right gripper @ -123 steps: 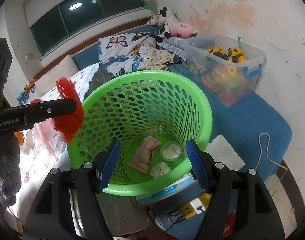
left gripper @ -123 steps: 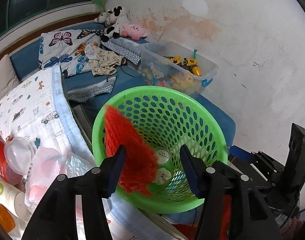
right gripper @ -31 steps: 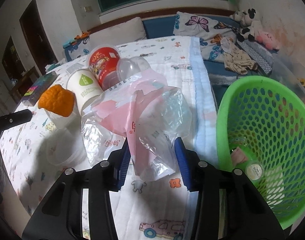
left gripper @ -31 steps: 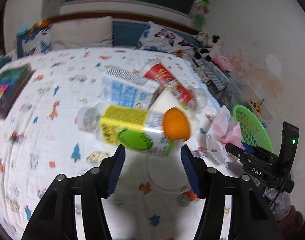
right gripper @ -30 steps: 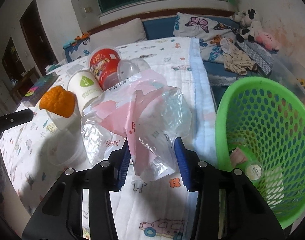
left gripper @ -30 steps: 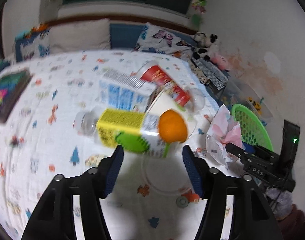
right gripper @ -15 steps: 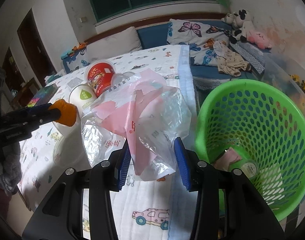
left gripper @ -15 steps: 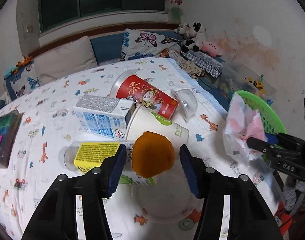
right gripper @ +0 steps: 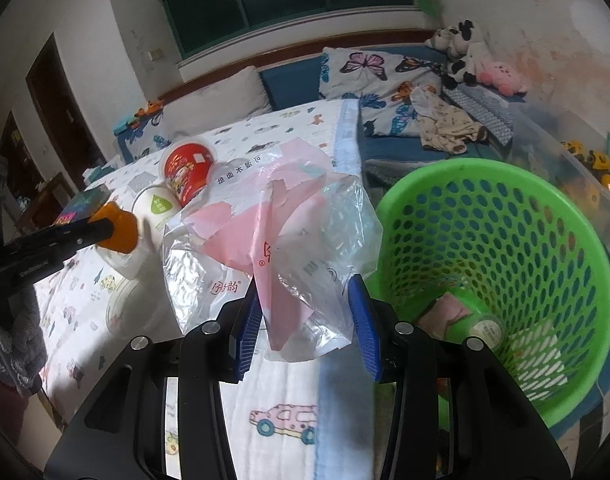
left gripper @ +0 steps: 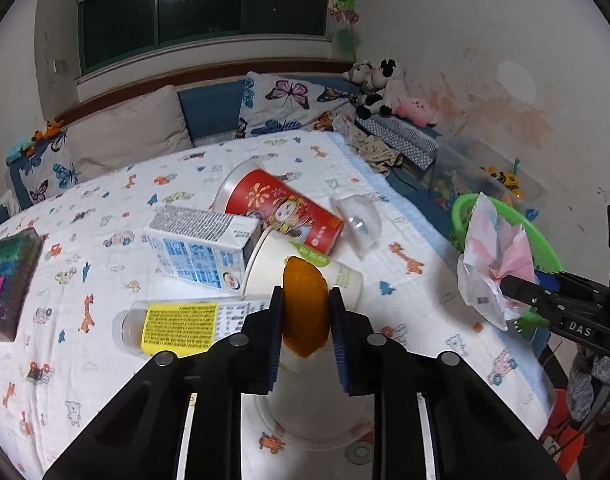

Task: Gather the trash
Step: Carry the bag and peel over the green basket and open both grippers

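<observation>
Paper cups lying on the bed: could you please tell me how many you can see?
2. The red cup lies on its side beside the milk carton; the white cup lies just in front of it, partly hidden behind the left gripper. Others may be hidden.

orange peel (left gripper: 305,312): pinched, lifted | pink-clear plastic bag (right gripper: 289,248): crumpled, held beside green basket (right gripper: 505,216)

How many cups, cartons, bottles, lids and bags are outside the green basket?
Paper cups: 2 (red printed cup, white cup)
Blue-and-white milk carton: 1
Clear yellow-labelled plastic bottle: 1
Clear plastic lids: 2 (domed lid, flat lid)
Pink-and-clear plastic bag: 1
Total: 7
</observation>
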{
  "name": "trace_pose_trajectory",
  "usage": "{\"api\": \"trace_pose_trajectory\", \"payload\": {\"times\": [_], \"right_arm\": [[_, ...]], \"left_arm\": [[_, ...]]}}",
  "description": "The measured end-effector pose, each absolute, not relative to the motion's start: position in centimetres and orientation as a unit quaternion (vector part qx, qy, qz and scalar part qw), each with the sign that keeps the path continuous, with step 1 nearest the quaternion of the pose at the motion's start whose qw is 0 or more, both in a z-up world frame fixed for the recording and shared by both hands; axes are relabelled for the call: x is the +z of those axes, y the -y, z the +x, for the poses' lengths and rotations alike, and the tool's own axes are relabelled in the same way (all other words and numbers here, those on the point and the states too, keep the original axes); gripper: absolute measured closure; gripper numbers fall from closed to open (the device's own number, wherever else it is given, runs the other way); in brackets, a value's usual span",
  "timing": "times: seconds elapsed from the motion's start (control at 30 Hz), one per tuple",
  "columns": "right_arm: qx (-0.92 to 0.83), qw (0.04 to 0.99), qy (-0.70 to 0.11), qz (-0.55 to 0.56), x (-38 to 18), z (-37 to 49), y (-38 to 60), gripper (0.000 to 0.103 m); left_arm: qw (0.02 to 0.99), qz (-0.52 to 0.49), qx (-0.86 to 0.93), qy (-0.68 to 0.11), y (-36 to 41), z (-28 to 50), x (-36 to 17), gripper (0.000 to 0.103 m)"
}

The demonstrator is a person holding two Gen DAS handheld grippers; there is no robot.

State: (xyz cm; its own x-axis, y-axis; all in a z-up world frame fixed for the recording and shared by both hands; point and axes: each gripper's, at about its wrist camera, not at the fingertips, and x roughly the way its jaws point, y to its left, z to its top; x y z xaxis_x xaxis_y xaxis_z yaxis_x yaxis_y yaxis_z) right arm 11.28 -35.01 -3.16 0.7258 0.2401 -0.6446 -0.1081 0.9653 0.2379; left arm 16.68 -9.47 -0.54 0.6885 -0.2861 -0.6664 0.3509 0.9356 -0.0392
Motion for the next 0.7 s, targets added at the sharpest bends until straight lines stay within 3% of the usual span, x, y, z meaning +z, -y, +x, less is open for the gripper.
{"api": "trace_pose_trajectory", "payload": {"times": [0.43,0.7], "right_arm": [[-0.009,0.927,-0.356,0.118,-3.4,9.8,43.1,0.059],[-0.065,0.914,-0.380,0.128,-5.8,9.5,47.4,0.048]], "left_arm": [[0.904,0.014,-0.252,-0.345,13.4,15.5,3.1,0.084],[0.879,0.016,-0.307,-0.364,19.1,16.6,3.0,0.084]]}}
